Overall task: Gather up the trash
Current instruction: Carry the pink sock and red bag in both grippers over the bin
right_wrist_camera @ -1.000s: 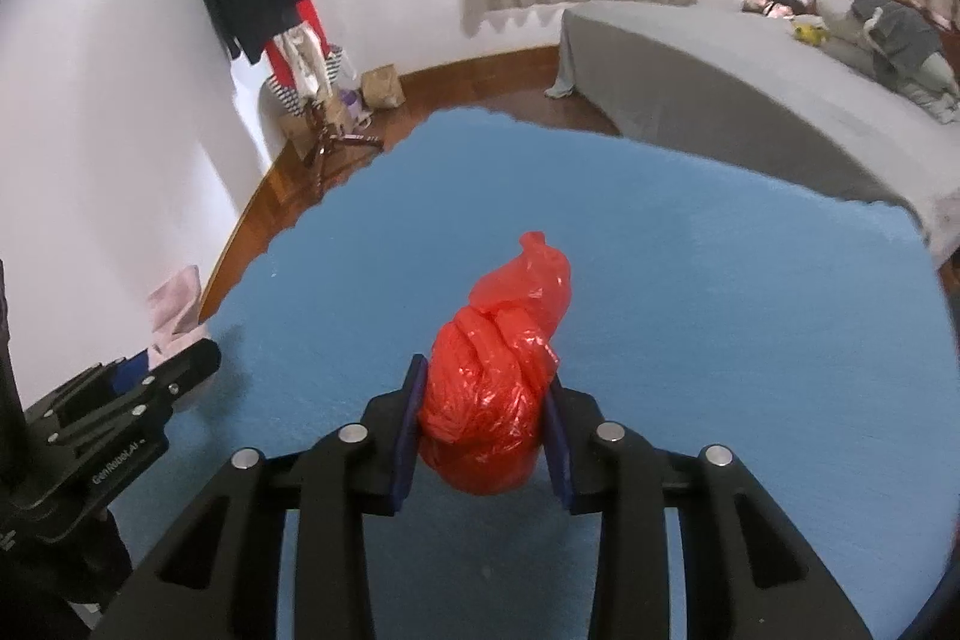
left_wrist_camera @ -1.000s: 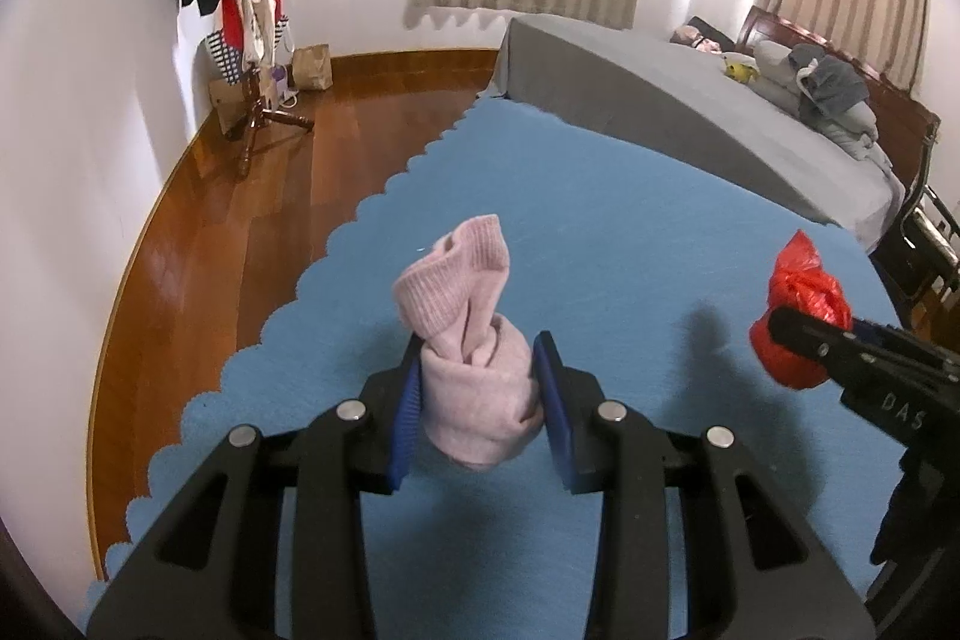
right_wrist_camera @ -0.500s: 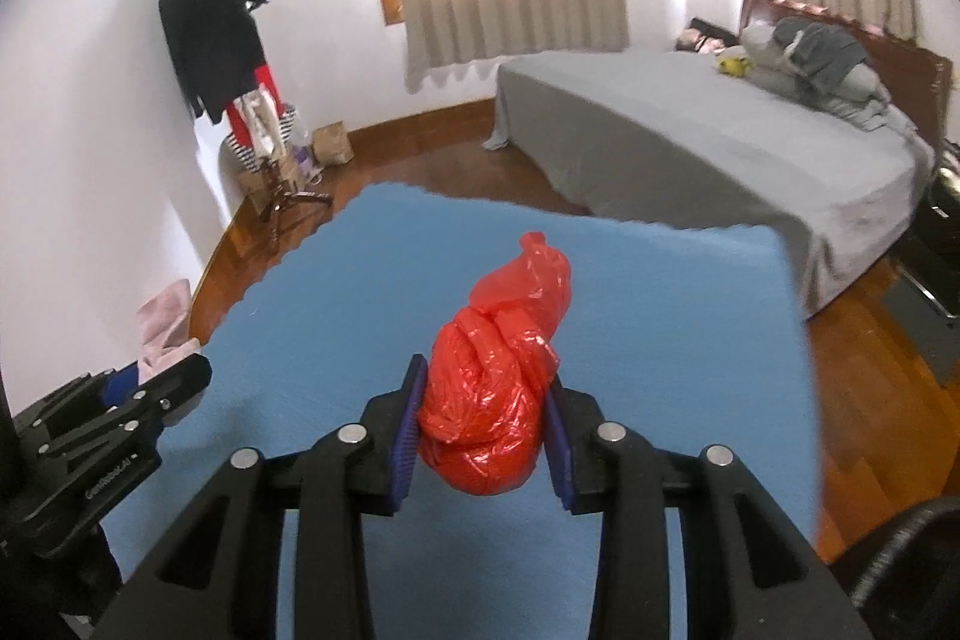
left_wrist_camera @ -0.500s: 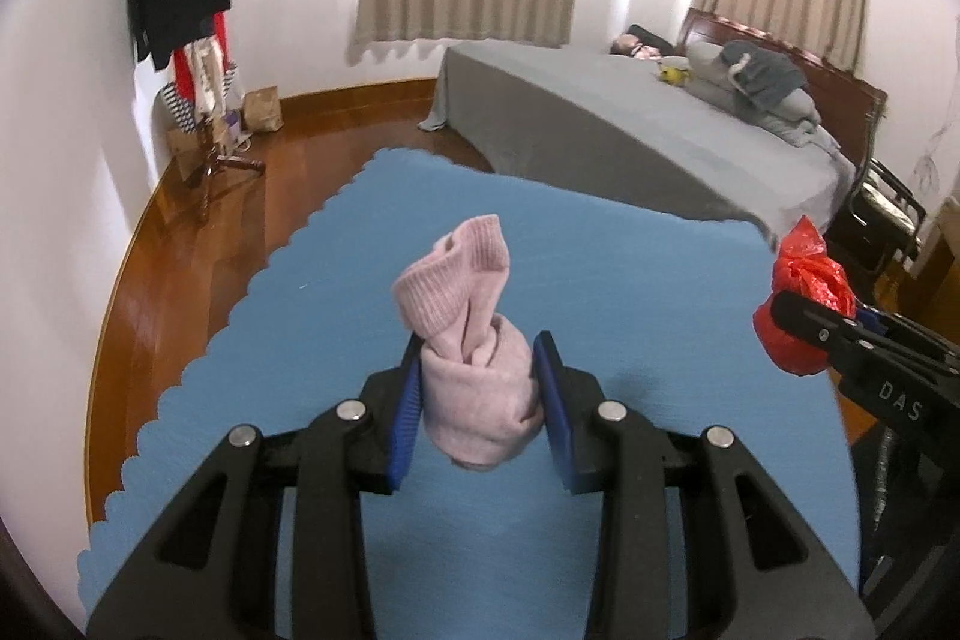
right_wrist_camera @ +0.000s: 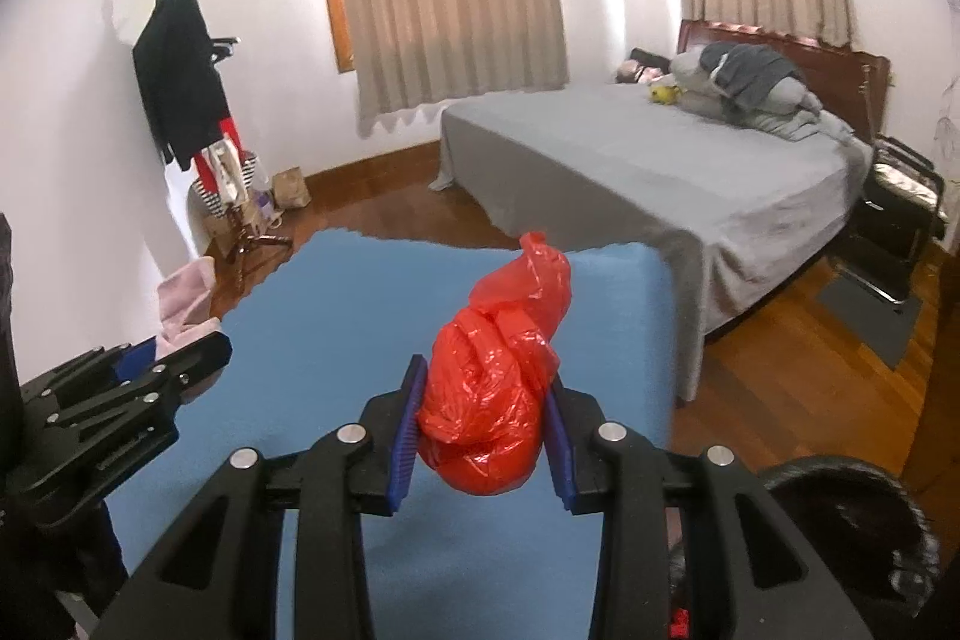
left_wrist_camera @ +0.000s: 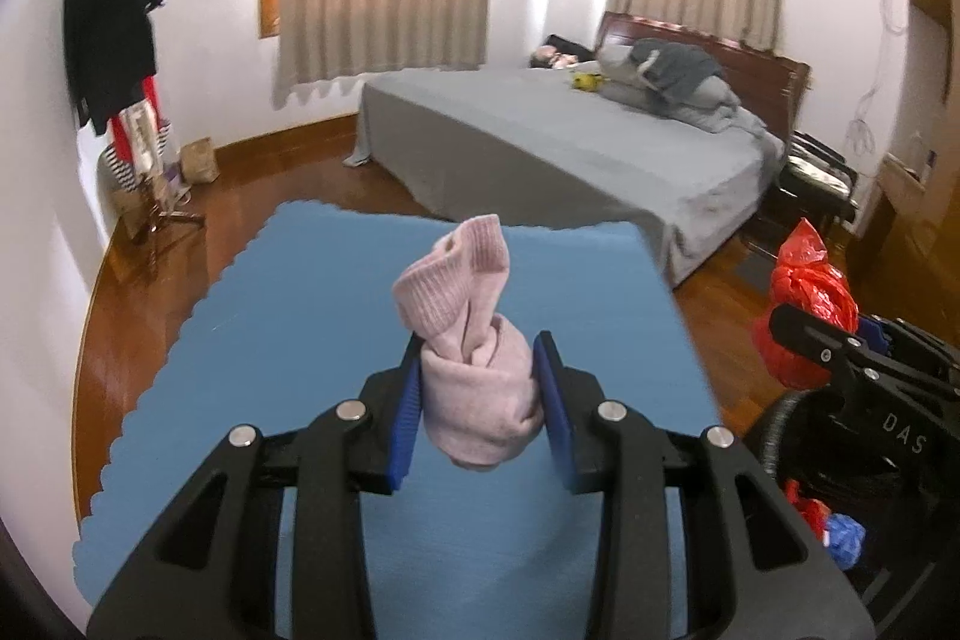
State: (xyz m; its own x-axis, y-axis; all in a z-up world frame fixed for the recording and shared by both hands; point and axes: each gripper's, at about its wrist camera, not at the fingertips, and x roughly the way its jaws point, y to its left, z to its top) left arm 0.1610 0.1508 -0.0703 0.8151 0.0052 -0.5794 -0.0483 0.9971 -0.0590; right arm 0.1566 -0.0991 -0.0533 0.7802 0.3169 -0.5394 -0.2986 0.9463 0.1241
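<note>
Both of your grippers are swinging rightward and upward compared with a second ago: the blue mat [left_wrist_camera: 336,316] is sliding lower in both views, and the bed [left_wrist_camera: 558,154], the wooden floor [left_wrist_camera: 714,304] to its right and a dark bin are coming into sight

You are pinching a knotted pink sock [left_wrist_camera: 474,376] between the blue pads of the left gripper [left_wrist_camera: 480,400], its cuff standing up beyond the fingertips. Your right gripper [right_wrist_camera: 483,430] is clamping a tied red plastic bag [right_wrist_camera: 495,388] the same way. Both items are hanging in the air above the mat's right part, touching nothing but the pads

Judging from the heading, you are carrying both pieces toward the bin. Keep squeezing steadily, since the sock and the bag are soft and could be slipping if you loosen early. Bring each gripper fully over the opening before releasing, one at a time, so the two tools are not colliding at the rim

That black bin [left_wrist_camera: 798,418] is showing only partly at the lower right of the left view, just beside the right gripper. Inside it, something red and something blue [left_wrist_camera: 840,541] are lying, likely crumpled waste, though you cannot tell exactly what they are
</note>
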